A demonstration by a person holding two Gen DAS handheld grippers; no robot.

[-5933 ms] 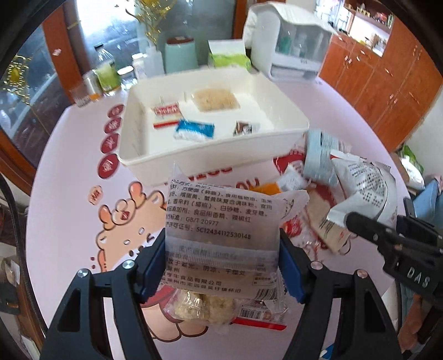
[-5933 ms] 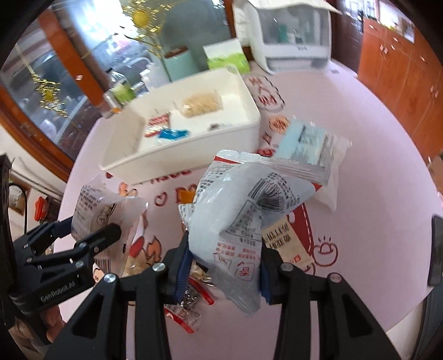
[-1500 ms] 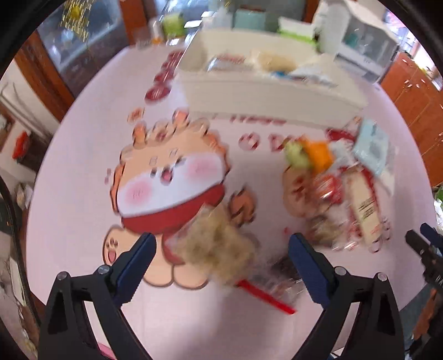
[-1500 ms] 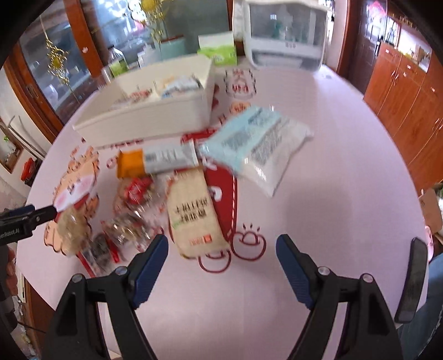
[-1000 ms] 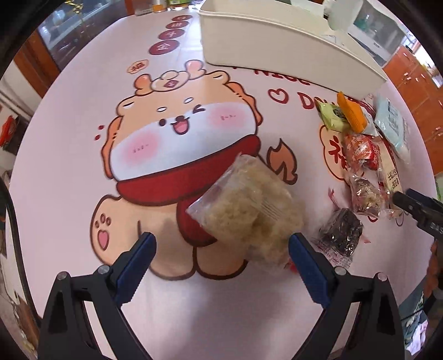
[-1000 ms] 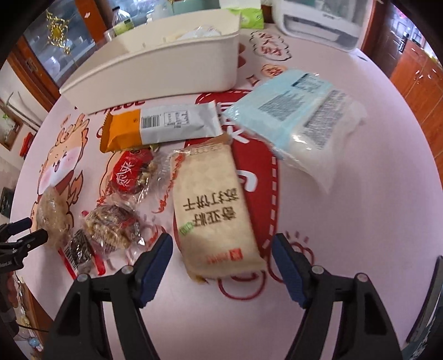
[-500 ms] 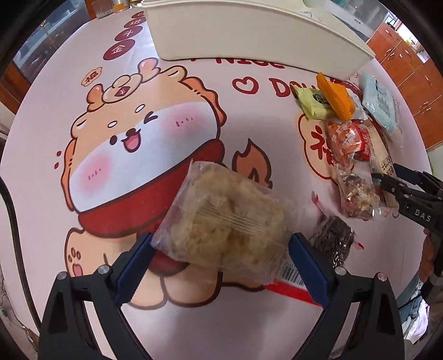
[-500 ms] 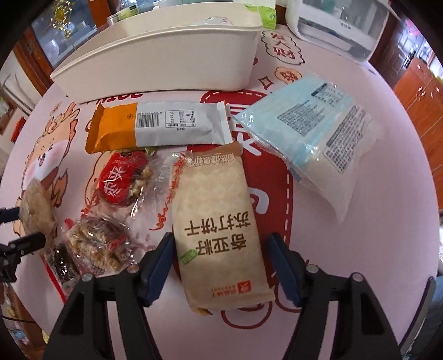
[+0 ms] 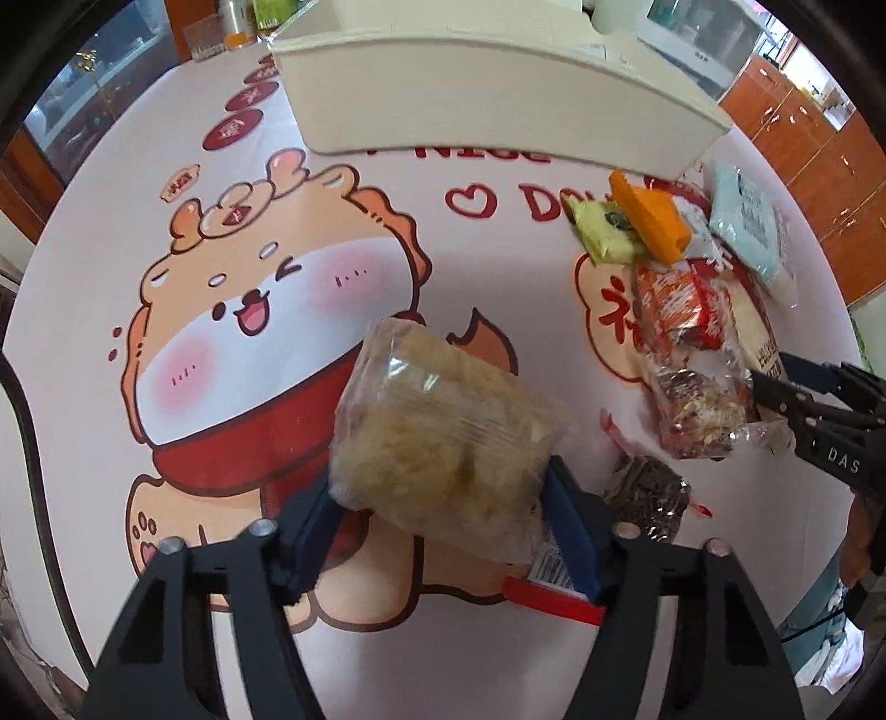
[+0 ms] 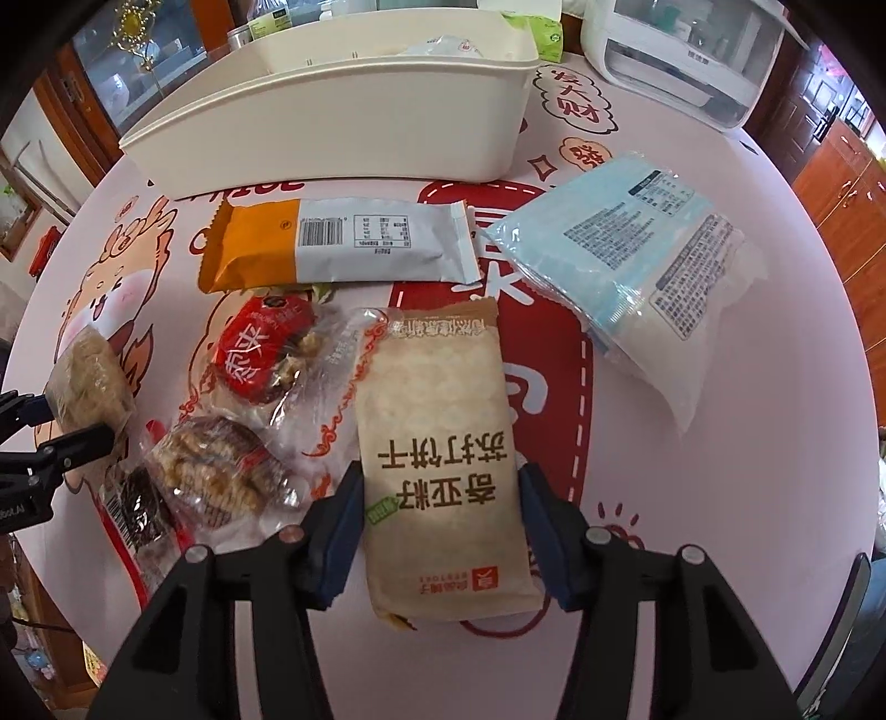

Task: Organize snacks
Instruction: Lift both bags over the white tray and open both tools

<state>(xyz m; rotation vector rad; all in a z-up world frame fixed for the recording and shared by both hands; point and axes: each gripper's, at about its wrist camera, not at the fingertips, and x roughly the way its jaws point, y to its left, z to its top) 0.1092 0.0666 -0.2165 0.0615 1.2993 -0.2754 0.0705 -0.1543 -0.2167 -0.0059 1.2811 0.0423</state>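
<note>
My left gripper has its blue pads against both sides of a clear bag of beige crumbly snack over the cartoon tablecloth, and its jaws are closing. In the right wrist view the same bag sits between that gripper's fingers at the far left. My right gripper straddles a beige cracker pack lying flat. Its jaws are closing, with the pads at the pack's long edges. The cream bin stands behind the loose snacks.
Loose on the cloth are an orange and grey bar, a light blue bag, a red pack, a clear nut pack and a dark pack. A white appliance stands at the back right.
Both grippers have narrowed. The left pads came in onto the clear bag, and the right pads came in to the cracker pack's edges. The left view has shifted a little over the cloth.
</note>
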